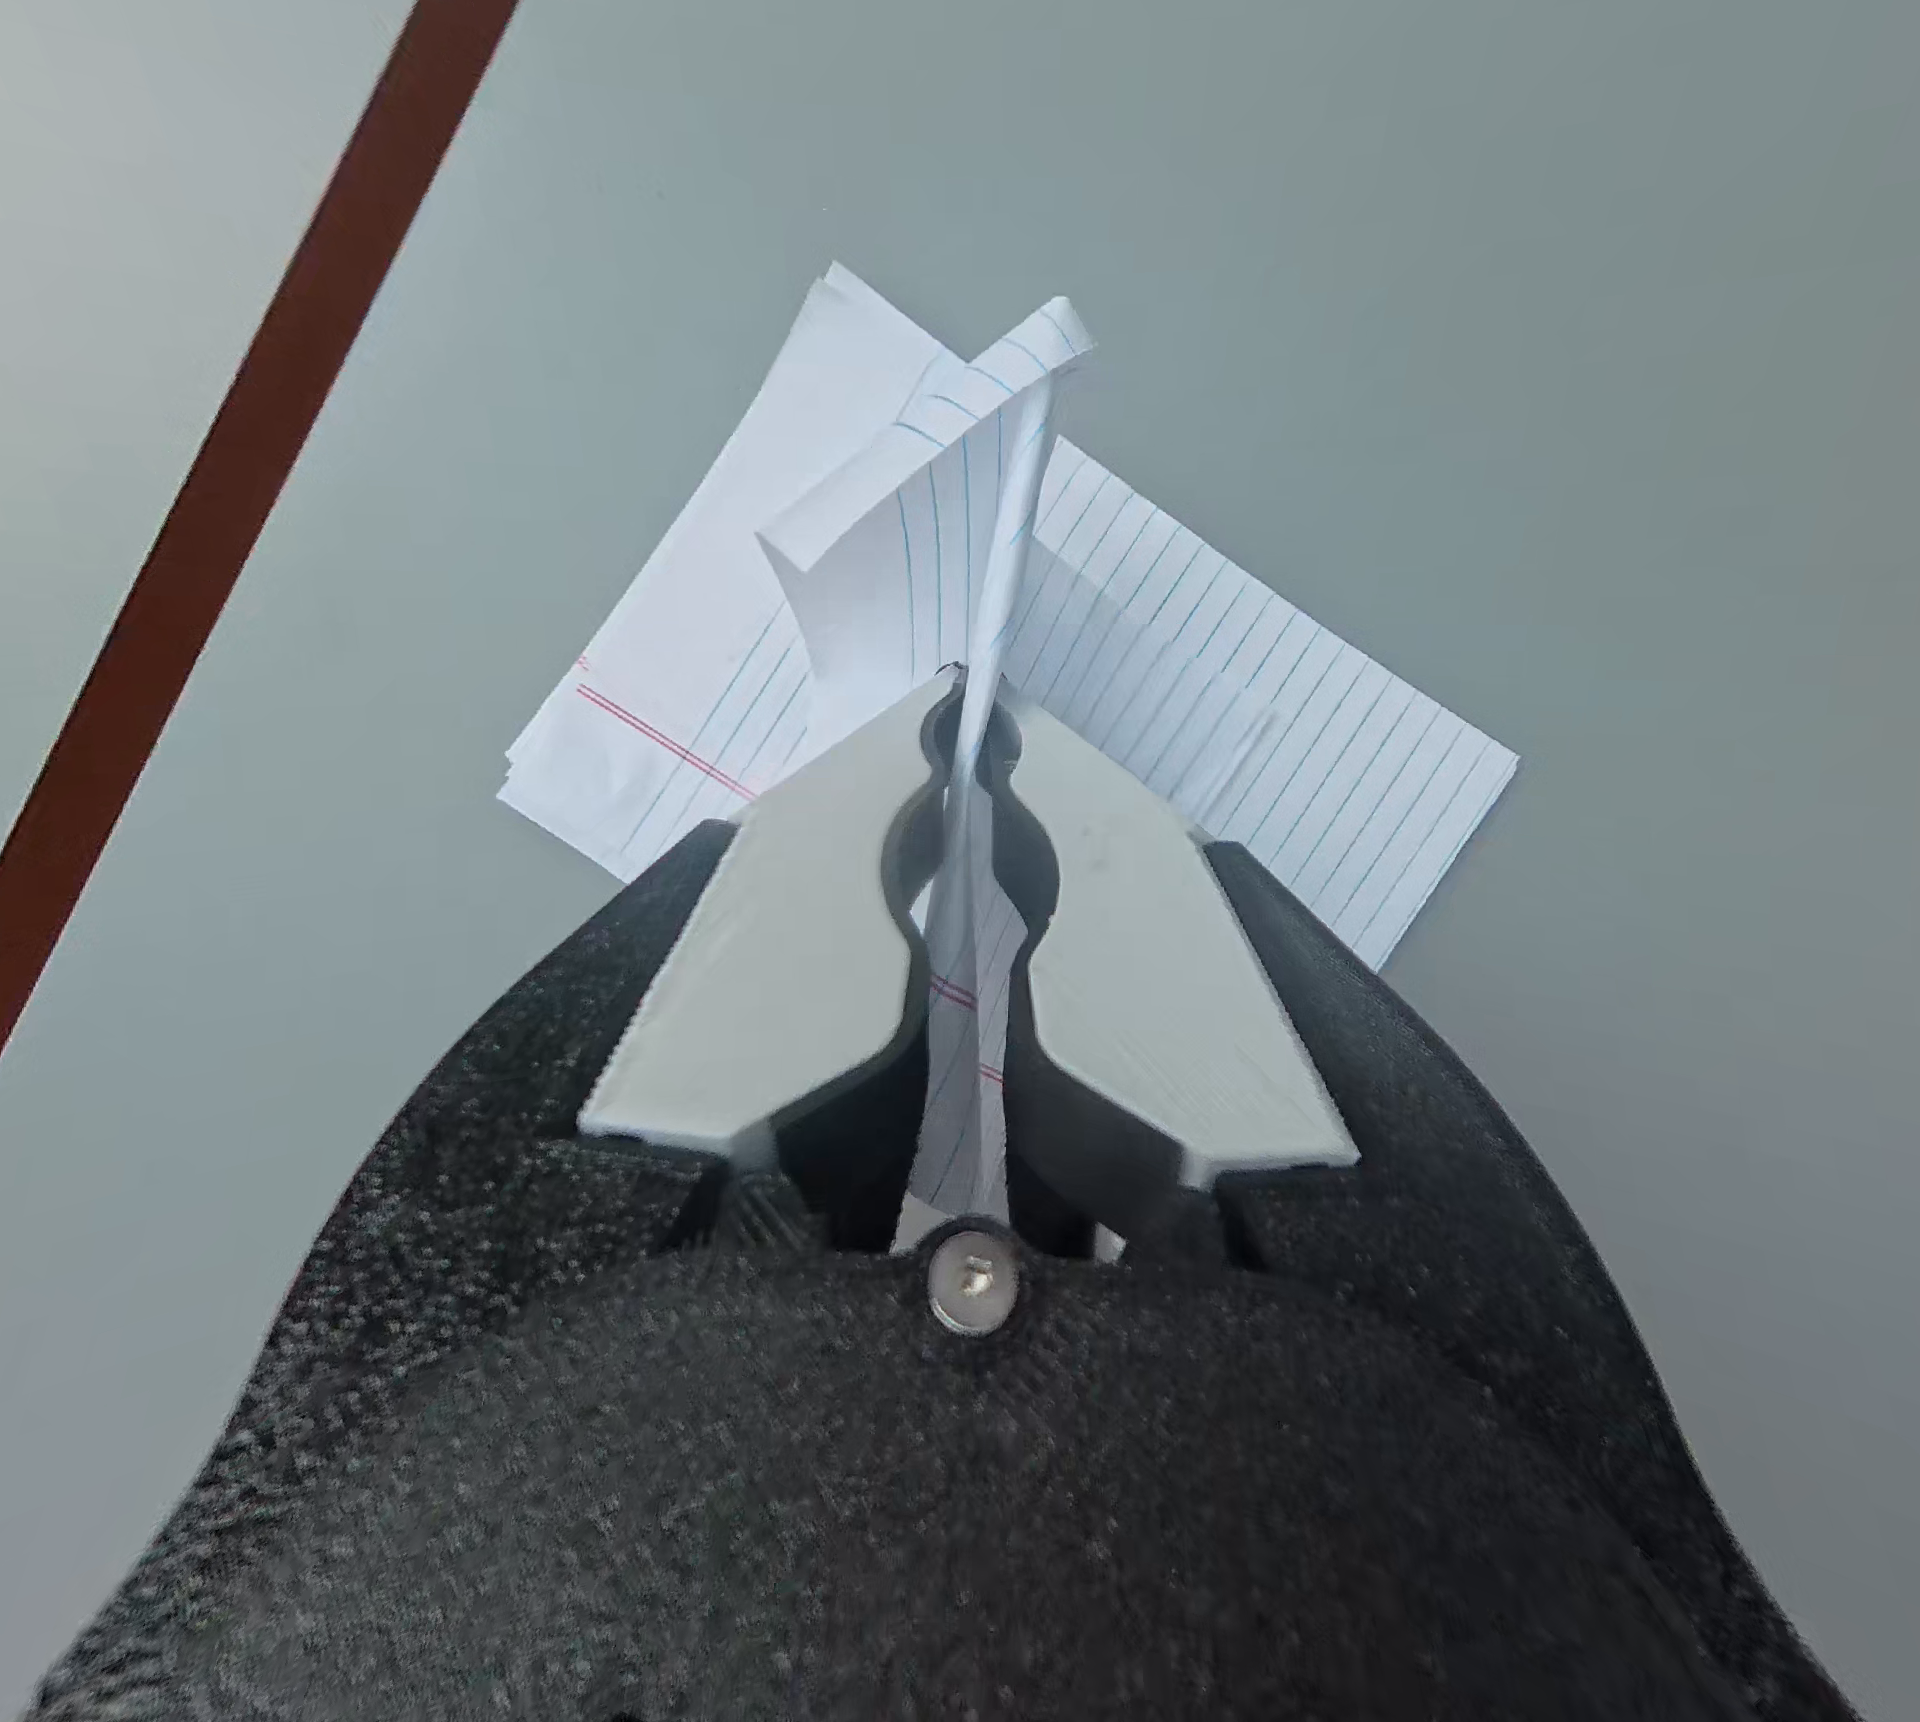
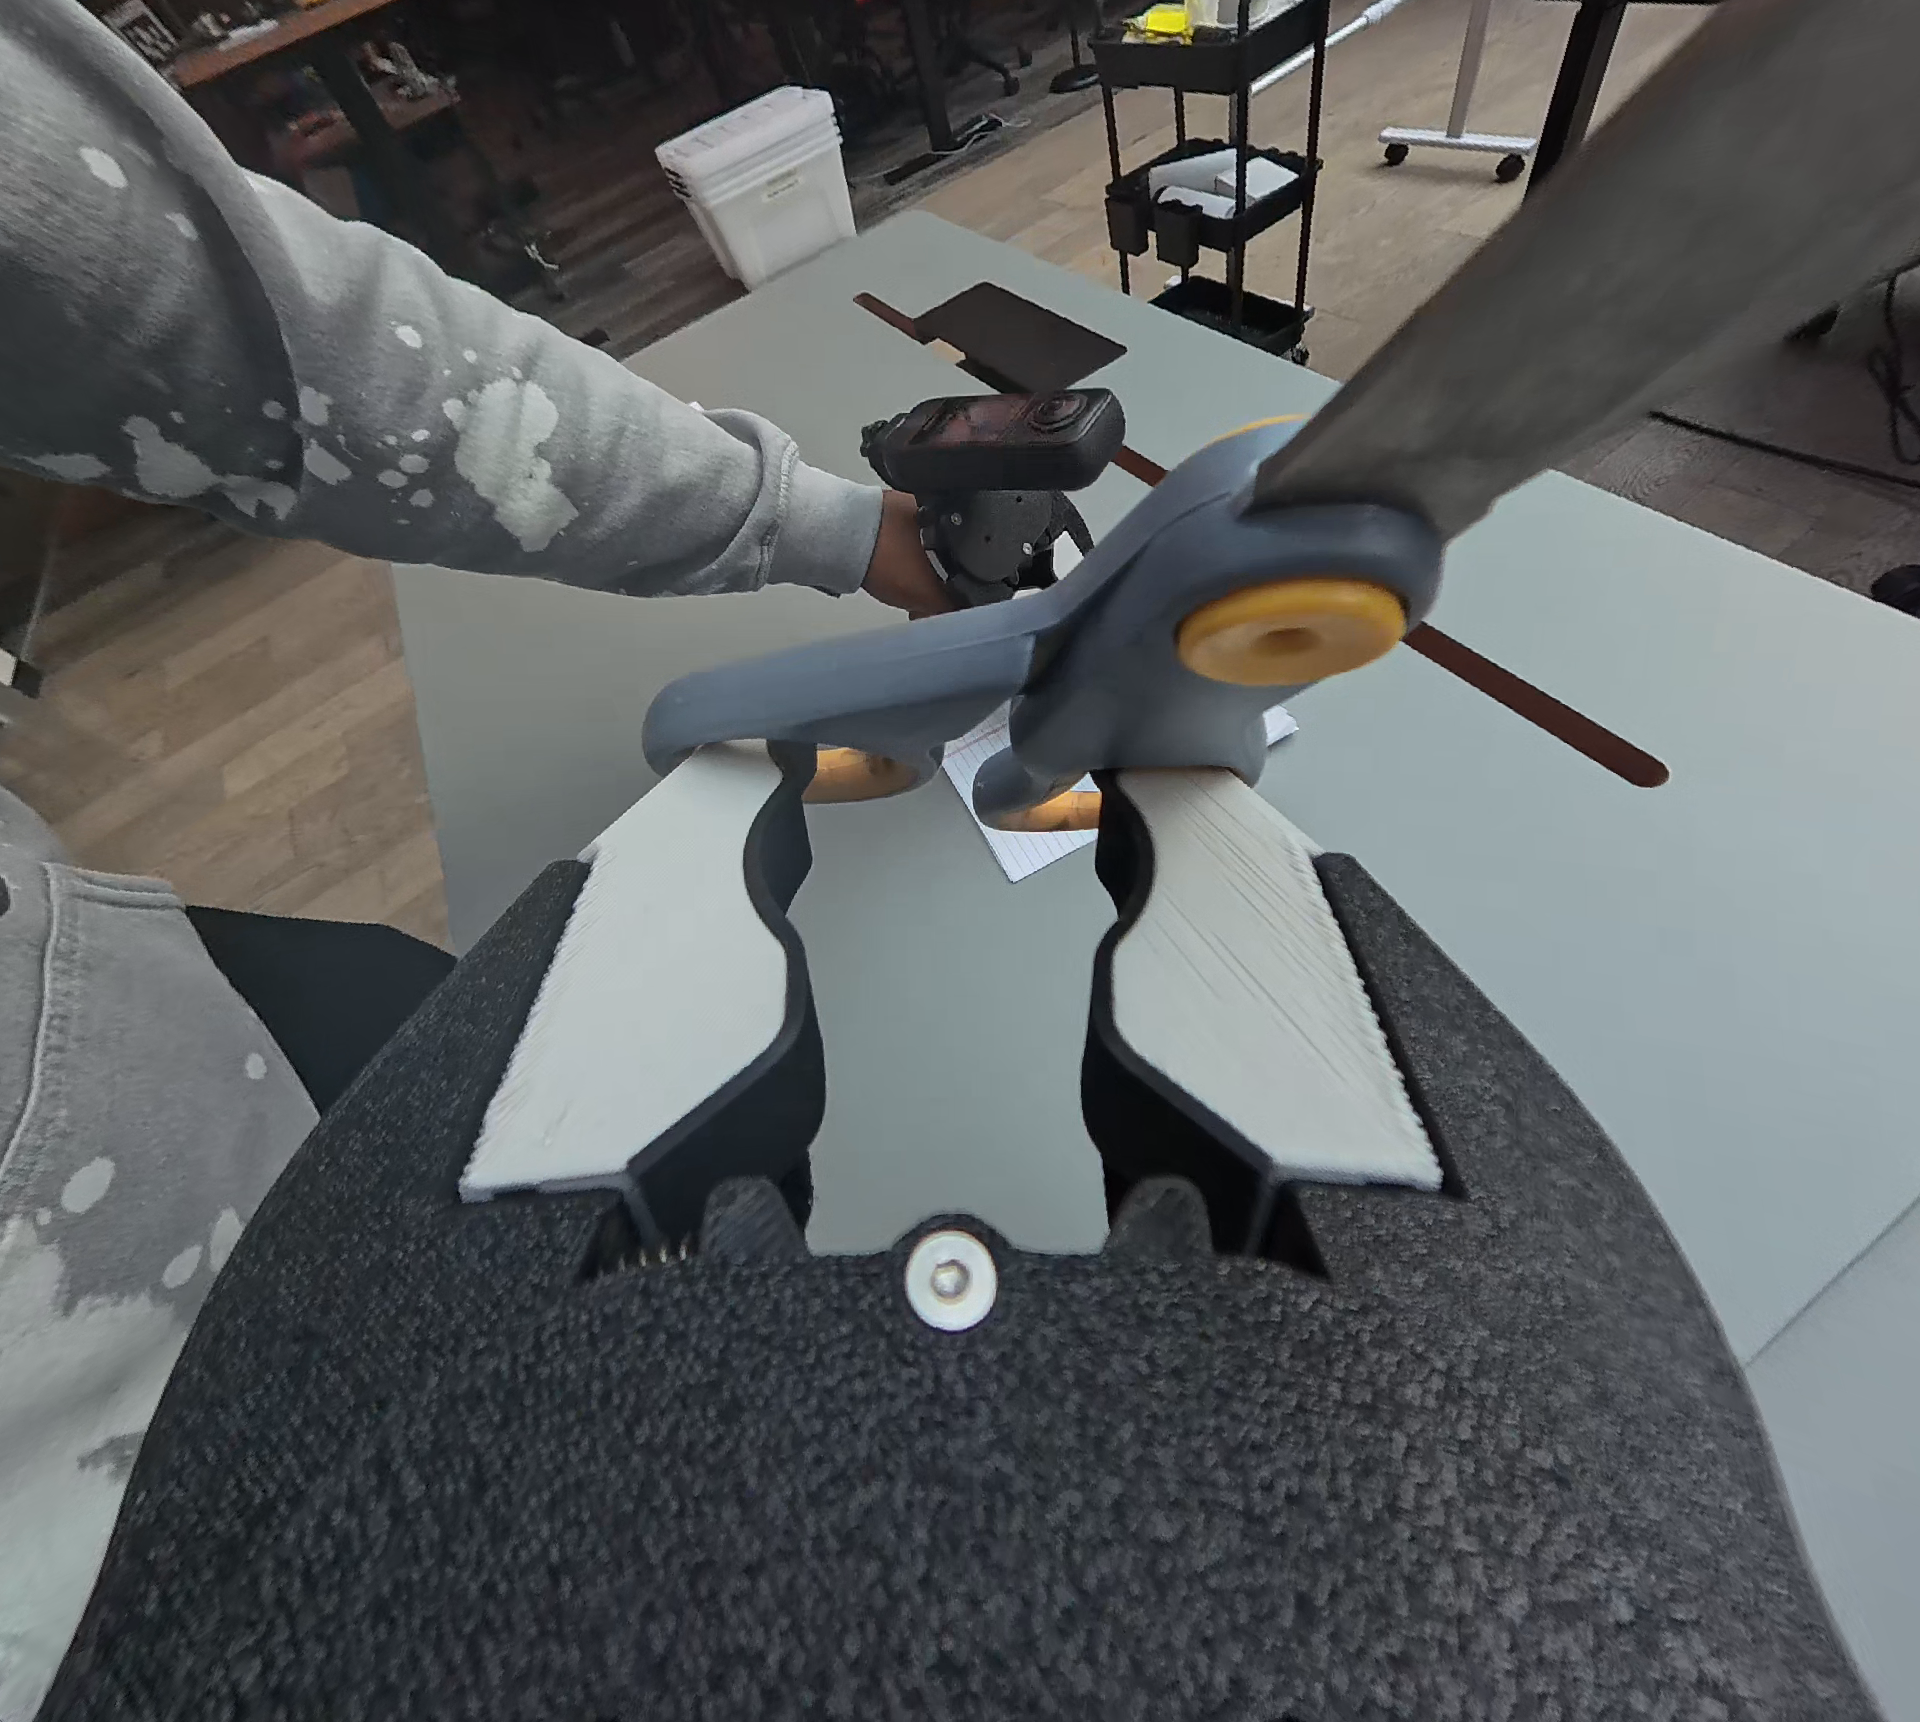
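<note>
My left gripper [image 1: 971,685] is shut on a curled strip of white lined paper [image 1: 997,477], which runs up between the pads and stands above a pile of lined paper pieces [image 1: 1247,685] lying on the grey table [image 1: 1351,114]. My right gripper [image 2: 945,779] carries grey scissors with an orange pivot [image 2: 1143,633]. Its fingertips sit inside the two handle loops, spread apart. The blade [image 2: 1610,218] points up to the right. In the right wrist view the left gripper [image 2: 987,529] shows beyond the scissors, held by a hand in a grey sleeve [image 2: 416,384], with the paper [image 2: 997,799] below.
A brown strip [image 1: 312,301] crosses the table. A flat black rectangle [image 2: 1023,337] lies at the table's far end. Beyond the table stand a white bin [image 2: 769,176], a black cart [image 2: 1216,114] and other desks.
</note>
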A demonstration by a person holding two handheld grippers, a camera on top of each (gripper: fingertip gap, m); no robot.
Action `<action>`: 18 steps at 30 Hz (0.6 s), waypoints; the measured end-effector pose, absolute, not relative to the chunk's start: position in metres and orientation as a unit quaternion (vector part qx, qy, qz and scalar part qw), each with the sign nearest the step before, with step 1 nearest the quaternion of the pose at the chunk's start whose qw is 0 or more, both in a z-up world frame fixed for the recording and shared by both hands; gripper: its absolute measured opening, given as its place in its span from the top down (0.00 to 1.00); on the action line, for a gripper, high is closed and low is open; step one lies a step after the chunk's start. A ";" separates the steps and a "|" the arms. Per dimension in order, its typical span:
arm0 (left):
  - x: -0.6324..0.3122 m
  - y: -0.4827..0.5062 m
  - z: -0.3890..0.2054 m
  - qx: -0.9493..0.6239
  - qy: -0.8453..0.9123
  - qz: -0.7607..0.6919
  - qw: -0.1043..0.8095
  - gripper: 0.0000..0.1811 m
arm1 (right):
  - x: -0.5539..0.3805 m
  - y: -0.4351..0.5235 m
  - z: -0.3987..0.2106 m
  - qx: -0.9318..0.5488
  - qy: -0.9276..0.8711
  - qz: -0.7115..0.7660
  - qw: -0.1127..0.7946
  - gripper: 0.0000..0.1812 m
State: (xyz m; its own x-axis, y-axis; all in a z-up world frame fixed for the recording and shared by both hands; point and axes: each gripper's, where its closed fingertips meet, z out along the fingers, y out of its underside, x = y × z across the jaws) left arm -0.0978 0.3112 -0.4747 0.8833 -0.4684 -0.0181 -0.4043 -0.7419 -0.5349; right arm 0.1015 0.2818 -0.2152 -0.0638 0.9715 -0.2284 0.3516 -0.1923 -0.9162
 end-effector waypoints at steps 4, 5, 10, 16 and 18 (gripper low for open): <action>-0.101 0.313 -0.434 -0.924 0.183 -0.083 0.325 1.00 | 0.100 0.279 -0.210 -0.597 -0.550 0.484 0.327 0.71; -0.101 0.313 -0.420 -0.920 0.166 -0.093 0.342 1.00 | 0.100 0.278 -0.208 -0.594 -0.550 0.486 0.328 0.71; -0.093 0.300 -0.351 -0.893 0.123 -0.131 0.413 1.00 | 0.096 0.272 -0.199 -0.585 -0.555 0.487 0.335 0.71; -0.086 0.257 -0.338 -0.918 0.043 -0.151 0.363 1.00 | 0.086 0.255 -0.187 -0.570 -0.561 0.501 0.332 0.71; -0.087 0.228 -0.359 -0.939 -0.022 -0.159 0.305 1.00 | 0.082 0.245 -0.186 -0.565 -0.565 0.505 0.328 0.71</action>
